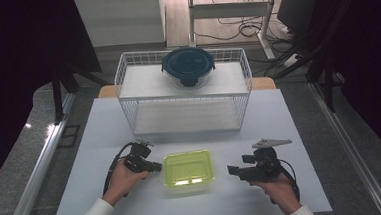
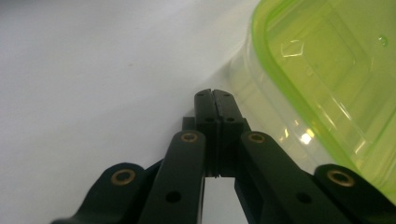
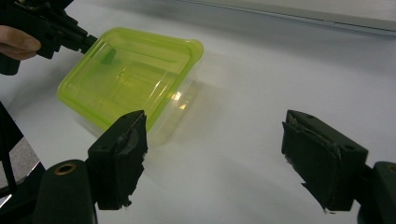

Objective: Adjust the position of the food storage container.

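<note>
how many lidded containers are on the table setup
2. A green-lidded rectangular container sits on the table between the two grippers. A round container with a dark lid sits on top of the wire rack behind it.

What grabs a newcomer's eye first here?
The lime-lidded container at the table's near edge, flanked by the left gripper, jaws shut beside its rim, and the right gripper, jaws open and apart from it. Behind stands a white wire rack carrying a dark-lidded round container.

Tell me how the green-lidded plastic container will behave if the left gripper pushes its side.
The container looks empty and thin-walled, so probably light; it would likely slide across the smooth table. Low and wide, it seems unlikely to tip. Its clear walls may flex slightly.
</note>
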